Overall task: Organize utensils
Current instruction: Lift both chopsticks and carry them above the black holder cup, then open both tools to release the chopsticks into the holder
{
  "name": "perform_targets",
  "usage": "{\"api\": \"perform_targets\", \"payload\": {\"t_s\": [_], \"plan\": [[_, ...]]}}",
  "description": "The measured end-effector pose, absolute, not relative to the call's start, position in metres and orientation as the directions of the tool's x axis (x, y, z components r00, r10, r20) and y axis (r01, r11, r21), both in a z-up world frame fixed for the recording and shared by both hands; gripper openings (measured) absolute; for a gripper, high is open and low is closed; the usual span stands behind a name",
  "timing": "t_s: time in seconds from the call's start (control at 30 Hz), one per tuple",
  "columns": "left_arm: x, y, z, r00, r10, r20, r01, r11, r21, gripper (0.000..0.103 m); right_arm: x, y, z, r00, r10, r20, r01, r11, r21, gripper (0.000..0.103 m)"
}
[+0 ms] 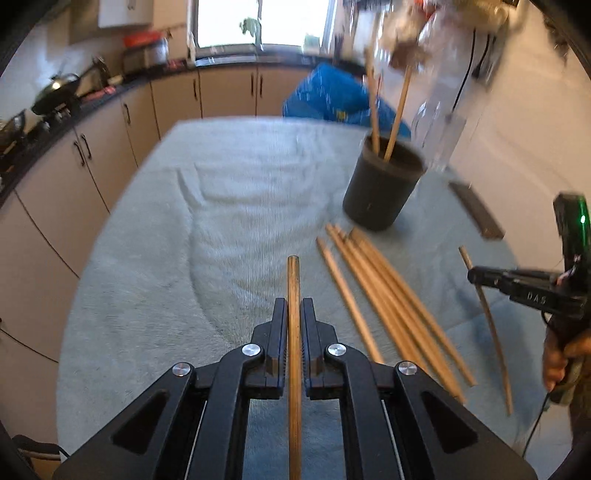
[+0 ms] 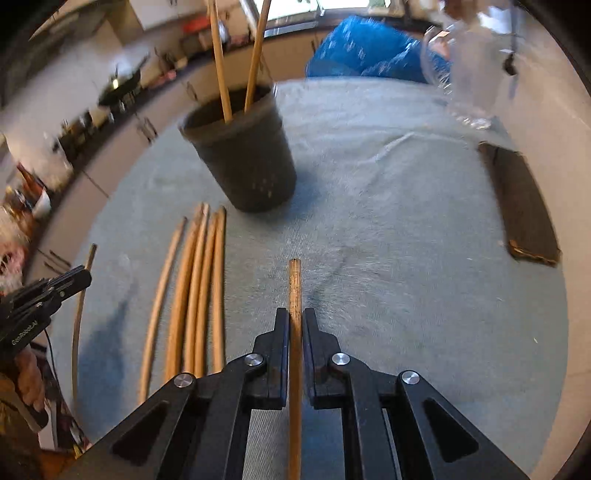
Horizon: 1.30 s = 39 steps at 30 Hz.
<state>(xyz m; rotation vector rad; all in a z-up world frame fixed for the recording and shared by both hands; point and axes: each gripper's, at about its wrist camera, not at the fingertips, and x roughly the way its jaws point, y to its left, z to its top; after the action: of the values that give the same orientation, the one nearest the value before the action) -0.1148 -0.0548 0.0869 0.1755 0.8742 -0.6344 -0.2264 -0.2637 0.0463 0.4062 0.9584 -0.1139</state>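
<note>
Daylight from the window behind my counter blows out to pure white; the rest is evenly lit. Motion blur smears the far objects, worst on the glass jar, while my own fingers stay sharp. Heavy fisheye bending with black vignette corners; soft shadow beside the dark cup.

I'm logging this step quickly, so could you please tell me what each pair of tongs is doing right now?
Left tongs: closed on a chopstick.
Right tongs: closed on another chopstick.
</note>
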Motion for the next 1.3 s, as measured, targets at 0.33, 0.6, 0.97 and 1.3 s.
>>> {"api": "perform_targets", "payload": {"t_s": [0.33,0.6,0.97,1.3], "plan": [[-0.153,-0.047,0.153,0.589,-0.557,-0.585,0.574,0.798,-0.183,0.006,-0.268,-0.262,0.111,0.773,-0.026,-0.634,0.283,0.908,0.308,0.007],[-0.15,-0.061,0.208,0.679,-0.61,-0.409,0.577,0.788,-0.215,0.006,-0.273,-0.258,0.172,0.883,-0.095,-0.459,0.275,0.898,0.343,0.007],[-0.066,-0.122,0.257,0.718,-0.631,-0.294,0.549,0.772,-0.319,0.006,-0.211,-0.284,0.237,0.947,-0.151,-0.284,0.264,0.869,0.418,0.007],[0.008,-0.187,0.245,0.765,-0.6,-0.235,0.5,0.783,-0.37,0.006,-0.134,-0.301,0.238,0.944,-0.255,-0.208,0.319,0.865,0.388,0.008]]}}
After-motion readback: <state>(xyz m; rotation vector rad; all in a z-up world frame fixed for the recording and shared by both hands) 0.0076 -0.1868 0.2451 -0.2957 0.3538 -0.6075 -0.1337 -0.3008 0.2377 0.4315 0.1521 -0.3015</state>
